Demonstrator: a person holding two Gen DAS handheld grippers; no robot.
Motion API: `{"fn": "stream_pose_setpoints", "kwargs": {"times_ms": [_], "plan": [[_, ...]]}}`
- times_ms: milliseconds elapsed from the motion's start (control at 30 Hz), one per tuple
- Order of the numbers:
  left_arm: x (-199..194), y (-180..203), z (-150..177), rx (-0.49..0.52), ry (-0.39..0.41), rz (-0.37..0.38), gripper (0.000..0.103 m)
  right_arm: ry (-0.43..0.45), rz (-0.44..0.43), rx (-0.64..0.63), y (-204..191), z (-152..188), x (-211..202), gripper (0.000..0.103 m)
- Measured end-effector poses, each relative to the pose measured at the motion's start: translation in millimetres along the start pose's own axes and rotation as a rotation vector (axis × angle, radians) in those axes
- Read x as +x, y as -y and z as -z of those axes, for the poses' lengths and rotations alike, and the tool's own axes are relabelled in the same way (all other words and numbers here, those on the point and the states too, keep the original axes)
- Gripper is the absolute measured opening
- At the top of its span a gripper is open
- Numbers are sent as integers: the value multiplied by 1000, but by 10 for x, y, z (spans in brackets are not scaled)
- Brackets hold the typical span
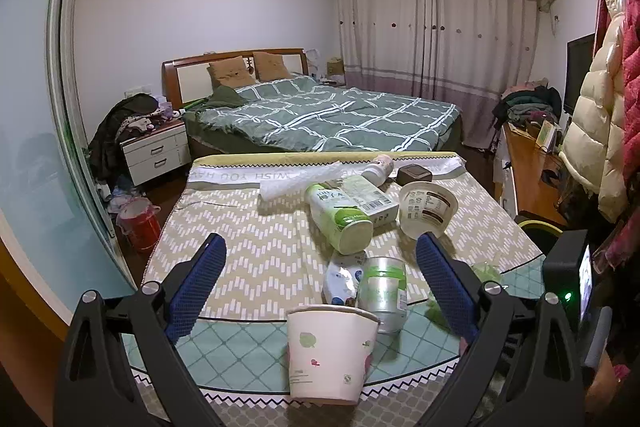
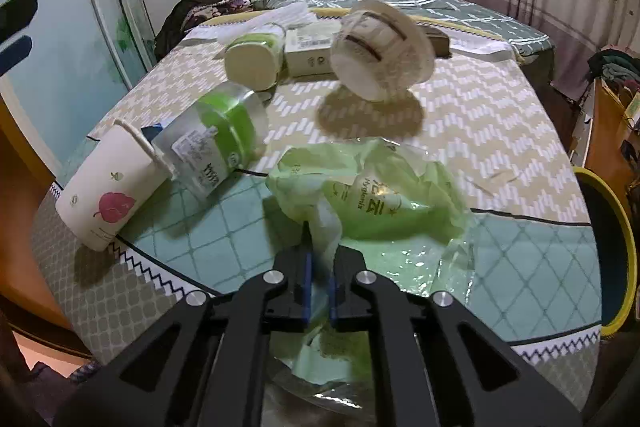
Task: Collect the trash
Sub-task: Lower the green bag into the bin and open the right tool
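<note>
Trash lies on a round table (image 1: 248, 251). My left gripper (image 1: 320, 267) is open above the table's near edge; a paper cup (image 1: 330, 355) stands just in front of it, with a clear plastic cup (image 1: 384, 291), a crumpled wrapper (image 1: 340, 279), a green-and-white bottle (image 1: 340, 219), a carton (image 1: 368, 199) and a white bowl (image 1: 428, 207) beyond. My right gripper (image 2: 319, 283) is shut on a green plastic wrapper (image 2: 372, 195) at the near edge. The right wrist view also shows the paper cup (image 2: 108, 199), clear cup (image 2: 216, 143), bottle (image 2: 252, 61) and tilted bowl (image 2: 380, 51).
A rolled white tissue (image 1: 300, 179), a small white bottle (image 1: 378, 167) and a dark box (image 1: 414, 174) lie at the table's far side. A bed (image 1: 320, 115) stands beyond, a red bin (image 1: 138, 223) on the floor at left, a yellow-rimmed chair (image 2: 616, 251) at right.
</note>
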State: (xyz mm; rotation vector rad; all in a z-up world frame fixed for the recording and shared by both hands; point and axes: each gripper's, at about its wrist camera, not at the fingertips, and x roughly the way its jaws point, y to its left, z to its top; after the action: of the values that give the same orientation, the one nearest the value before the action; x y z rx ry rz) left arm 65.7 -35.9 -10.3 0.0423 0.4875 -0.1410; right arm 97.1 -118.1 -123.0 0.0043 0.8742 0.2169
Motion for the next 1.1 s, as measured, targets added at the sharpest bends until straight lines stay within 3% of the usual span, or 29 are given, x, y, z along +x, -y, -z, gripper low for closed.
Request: {"fn": "stream_pose_setpoints", "kwargs": {"times_ms": [300, 567, 867, 1100], "plan": [[33, 129, 17, 23, -15, 9, 94, 80, 92, 106, 636, -136, -313, 6], [93, 265, 17, 47, -32, 26, 94, 120, 235, 227, 1466, -217, -471, 6], [212, 366, 15, 67, -55, 33, 94, 94, 341, 391, 2369, -128, -378, 6], [295, 427, 18, 79, -73, 40, 94, 40, 372, 459, 2755, -114, -187, 6]]}}
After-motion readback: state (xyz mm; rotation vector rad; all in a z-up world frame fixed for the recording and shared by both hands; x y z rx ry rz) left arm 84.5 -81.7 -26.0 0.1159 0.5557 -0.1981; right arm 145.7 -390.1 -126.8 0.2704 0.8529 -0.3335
